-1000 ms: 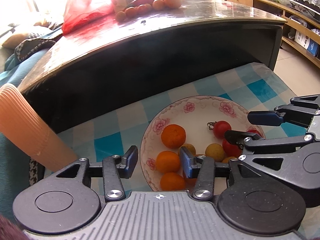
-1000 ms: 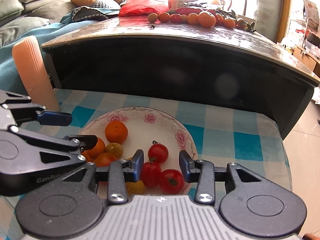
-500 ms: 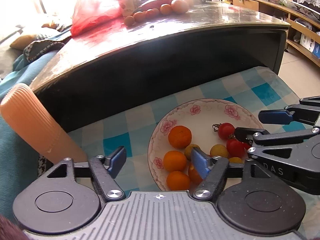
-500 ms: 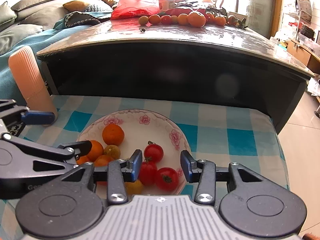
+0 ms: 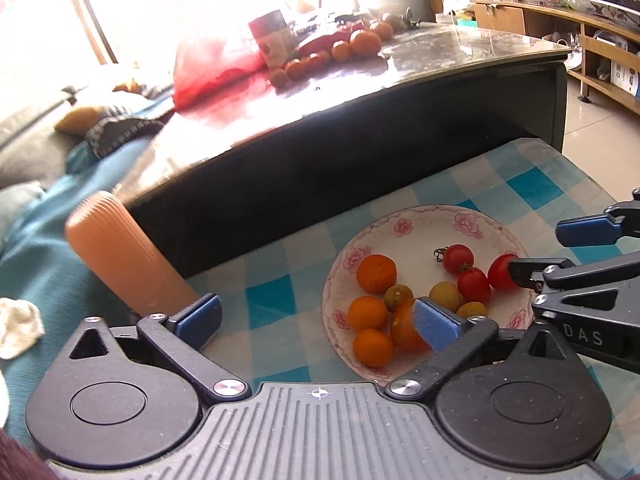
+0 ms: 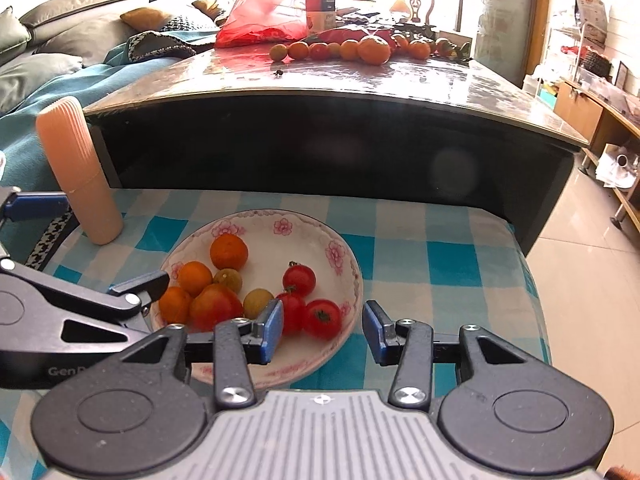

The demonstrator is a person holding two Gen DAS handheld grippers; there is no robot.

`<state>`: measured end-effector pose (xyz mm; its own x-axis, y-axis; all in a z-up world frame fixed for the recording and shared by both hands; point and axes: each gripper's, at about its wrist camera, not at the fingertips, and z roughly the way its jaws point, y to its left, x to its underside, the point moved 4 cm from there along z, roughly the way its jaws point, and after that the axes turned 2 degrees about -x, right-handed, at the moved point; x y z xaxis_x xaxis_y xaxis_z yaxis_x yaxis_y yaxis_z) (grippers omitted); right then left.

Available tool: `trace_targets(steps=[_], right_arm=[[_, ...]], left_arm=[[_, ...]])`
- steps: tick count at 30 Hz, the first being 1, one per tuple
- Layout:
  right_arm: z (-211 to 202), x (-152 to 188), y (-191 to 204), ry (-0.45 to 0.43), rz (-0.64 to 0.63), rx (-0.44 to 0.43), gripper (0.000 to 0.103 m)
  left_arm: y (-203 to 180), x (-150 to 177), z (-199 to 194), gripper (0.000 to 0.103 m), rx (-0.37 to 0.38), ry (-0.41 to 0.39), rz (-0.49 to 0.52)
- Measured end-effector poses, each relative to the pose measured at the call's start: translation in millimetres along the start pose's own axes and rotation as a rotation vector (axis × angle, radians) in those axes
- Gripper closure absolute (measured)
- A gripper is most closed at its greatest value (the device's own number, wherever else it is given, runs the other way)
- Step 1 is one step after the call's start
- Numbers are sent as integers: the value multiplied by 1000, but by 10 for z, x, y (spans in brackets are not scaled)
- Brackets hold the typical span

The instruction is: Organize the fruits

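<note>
From the left wrist camera, the left gripper (image 5: pixel 316 318) is spread wide with nothing between its blue pads, hovering just short of the floral plate (image 5: pixel 404 224) on the blue checked cloth (image 5: pixel 272 296). The plate holds small oranges (image 5: pixel 376 273), yellowish fruits and cherry tomatoes (image 5: pixel 459 258). The other tool reaches in from the right, and "DAS" is legible on its body. A ribbed peach cylinder (image 5: pixel 120 256) leans left beside the cloth.

From the right wrist camera, the right gripper (image 6: pixel 323 330) is open at a moderate width, empty, above the plate's near rim (image 6: pixel 352 268). "GenD" reads on the left tool. More fruit (image 6: pixel 374 50) sits in a row across the dark table (image 6: pixel 320 76), beside a red bag (image 6: pixel 260 20).
</note>
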<state>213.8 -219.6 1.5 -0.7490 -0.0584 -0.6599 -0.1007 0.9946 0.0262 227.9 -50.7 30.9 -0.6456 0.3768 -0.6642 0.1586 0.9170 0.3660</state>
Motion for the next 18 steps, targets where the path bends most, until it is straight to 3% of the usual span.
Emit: trace_targets(steps=[18], right_arm=[[-389,267,7,2,70,8,44]], left_arm=[[-16,232,-379,0,27,-2,-76]])
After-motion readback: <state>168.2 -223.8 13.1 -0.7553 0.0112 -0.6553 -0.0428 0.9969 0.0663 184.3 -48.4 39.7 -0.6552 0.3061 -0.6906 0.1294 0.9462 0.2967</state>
